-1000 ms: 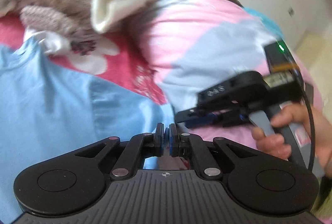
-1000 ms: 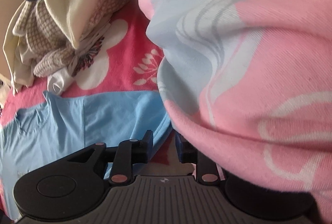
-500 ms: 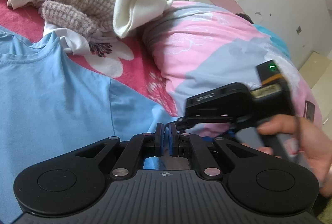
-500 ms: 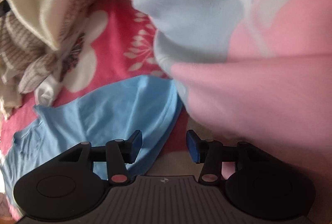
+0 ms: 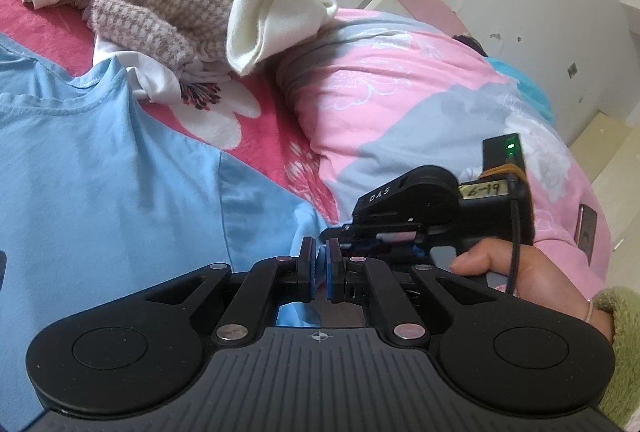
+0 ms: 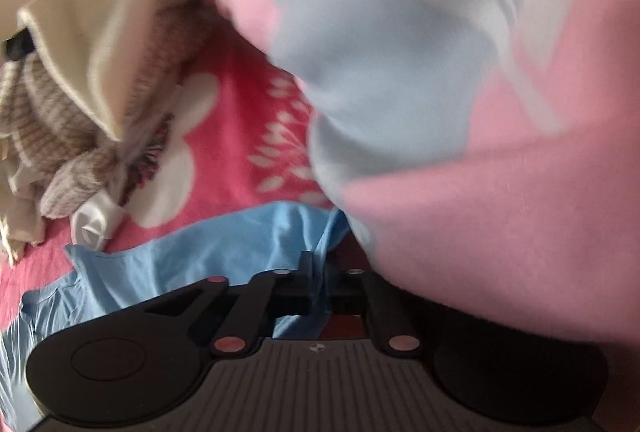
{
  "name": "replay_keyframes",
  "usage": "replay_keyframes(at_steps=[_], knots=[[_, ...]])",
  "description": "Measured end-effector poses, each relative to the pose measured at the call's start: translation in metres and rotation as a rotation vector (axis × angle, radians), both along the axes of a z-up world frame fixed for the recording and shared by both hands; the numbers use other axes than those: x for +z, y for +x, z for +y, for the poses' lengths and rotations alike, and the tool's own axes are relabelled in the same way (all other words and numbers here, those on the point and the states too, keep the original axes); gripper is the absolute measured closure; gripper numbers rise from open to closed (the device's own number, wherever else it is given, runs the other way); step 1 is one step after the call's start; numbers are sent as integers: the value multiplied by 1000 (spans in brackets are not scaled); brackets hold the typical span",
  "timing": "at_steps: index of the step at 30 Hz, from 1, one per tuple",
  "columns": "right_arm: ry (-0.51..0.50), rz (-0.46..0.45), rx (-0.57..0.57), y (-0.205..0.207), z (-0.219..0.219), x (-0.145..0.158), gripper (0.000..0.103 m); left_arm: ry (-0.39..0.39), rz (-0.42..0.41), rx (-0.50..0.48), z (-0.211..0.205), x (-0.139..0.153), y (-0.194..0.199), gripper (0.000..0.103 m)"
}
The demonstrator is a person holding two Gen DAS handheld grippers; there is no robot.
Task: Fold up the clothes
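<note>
Blue T-shirt (image 5: 100, 172): soft, light, limp; best taken at its edges. Sleeve edge is being pinched by right gripper (image 6: 318, 282); left gripper (image 5: 320, 272) is being held closed, seemingly empty.

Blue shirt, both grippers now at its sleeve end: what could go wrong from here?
1. The right gripper pinches only a thin fold of the blue shirt; it may slip out when pulled.
2. The left gripper is shut right beside it, with blue cloth at its pads; the two tools could knock together.
3. The pink quilt bulges against the sleeve, so the cloth may drag on it and the fold wrinkle.
</note>
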State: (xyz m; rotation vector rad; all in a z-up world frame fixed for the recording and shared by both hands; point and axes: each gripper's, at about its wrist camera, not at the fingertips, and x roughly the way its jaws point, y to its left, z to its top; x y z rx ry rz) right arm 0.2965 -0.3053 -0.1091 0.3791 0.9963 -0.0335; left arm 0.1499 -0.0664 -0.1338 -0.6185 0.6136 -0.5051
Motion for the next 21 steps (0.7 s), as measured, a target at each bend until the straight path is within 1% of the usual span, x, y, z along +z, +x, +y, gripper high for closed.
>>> replay_keyframes(at_steps=[5, 11, 15, 21], knots=[[-56, -137, 96, -3, 21, 28, 99, -55, 17, 19, 6, 2, -8, 100], [-158, -248, 297, -6, 66, 56, 99, -108, 24, 79, 18, 5, -20, 100], [-209, -266, 422, -13, 98, 62, 99, -162, 56, 137, 31, -1, -27, 100], [-259, -244, 553, -14, 137, 53, 99, -258, 105, 226, 52, -15, -40, 100]])
